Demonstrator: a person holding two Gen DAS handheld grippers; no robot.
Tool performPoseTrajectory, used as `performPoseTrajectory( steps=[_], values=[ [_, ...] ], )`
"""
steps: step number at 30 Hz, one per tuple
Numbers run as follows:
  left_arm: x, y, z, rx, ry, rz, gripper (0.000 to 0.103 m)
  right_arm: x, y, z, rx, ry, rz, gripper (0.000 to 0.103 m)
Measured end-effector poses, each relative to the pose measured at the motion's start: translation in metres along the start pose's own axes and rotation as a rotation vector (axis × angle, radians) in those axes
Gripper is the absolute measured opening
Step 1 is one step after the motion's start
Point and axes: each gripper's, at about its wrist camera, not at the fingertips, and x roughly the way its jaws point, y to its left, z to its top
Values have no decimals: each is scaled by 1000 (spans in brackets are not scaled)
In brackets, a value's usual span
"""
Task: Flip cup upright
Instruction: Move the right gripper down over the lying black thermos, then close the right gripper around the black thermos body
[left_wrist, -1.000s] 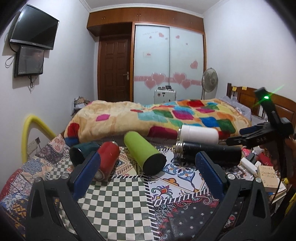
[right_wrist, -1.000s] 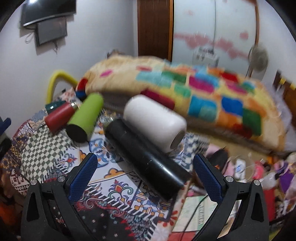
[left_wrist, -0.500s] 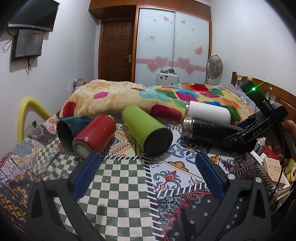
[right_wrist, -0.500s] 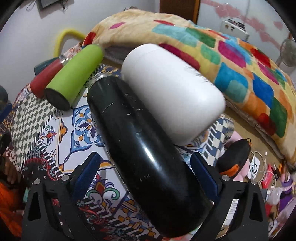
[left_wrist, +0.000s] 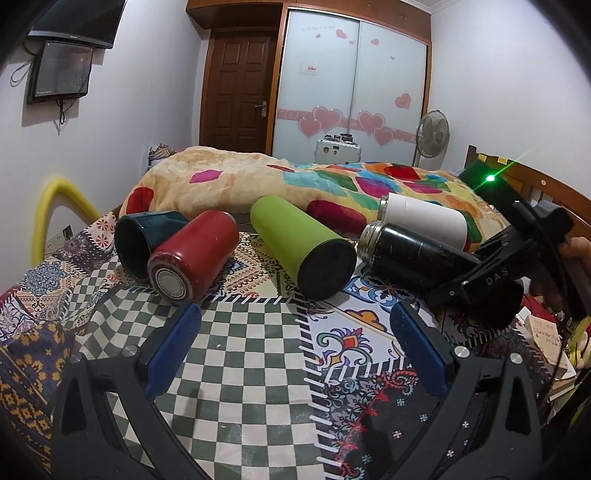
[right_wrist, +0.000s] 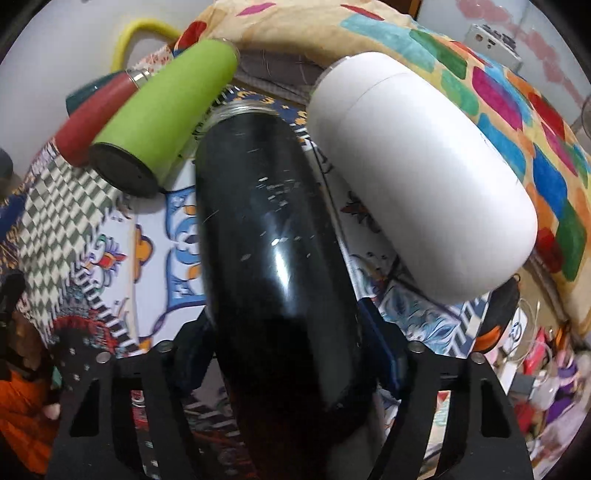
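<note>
Several cups lie on their sides on a patterned cloth (left_wrist: 255, 354): a dark teal cup (left_wrist: 140, 236), a red cup (left_wrist: 195, 258), a green cup (left_wrist: 303, 247), a black cup (left_wrist: 410, 254) and a white cup (left_wrist: 424, 218). My right gripper (right_wrist: 288, 343) is closed around the black cup (right_wrist: 269, 236) near its base end, its blue pads pressed against both sides. It also shows in the left wrist view (left_wrist: 491, 277). My left gripper (left_wrist: 295, 343) is open and empty, hovering in front of the red and green cups.
A rolled colourful blanket (left_wrist: 295, 181) lies right behind the cups. The white cup (right_wrist: 417, 162) lies close beside the black one, the green cup (right_wrist: 166, 114) on its other side. Books and clutter (left_wrist: 543, 332) sit at the right edge of the cloth.
My right gripper has moved forward onto the black cup and closed on it. My left gripper has drifted closer to the row of cups and stays open.
</note>
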Motion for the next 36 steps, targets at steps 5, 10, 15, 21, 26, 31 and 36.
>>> performPoseTrajectory(
  steps=[5,10,15,21,26,31,36],
  values=[
    [-7,7,5,-18,-7,11,103,-20,13,-19,27,-53,-1,62],
    [-21,16,14,-25,-35,29,103,-49,39,-38,2,-112,-20,62],
    [-37,20,22,-17,-63,53,103,-76,74,-51,-50,-175,-5,62],
    [-55,22,24,6,-82,86,103,-75,114,-50,-143,-207,65,62],
    [-62,26,20,32,-87,112,103,-48,130,-36,-244,-166,110,62],
    [-57,34,12,41,-66,127,103,-26,141,-33,-297,-115,102,62],
    [-51,40,5,22,-47,130,103,-19,141,-28,-307,-52,111,62]
  ],
)
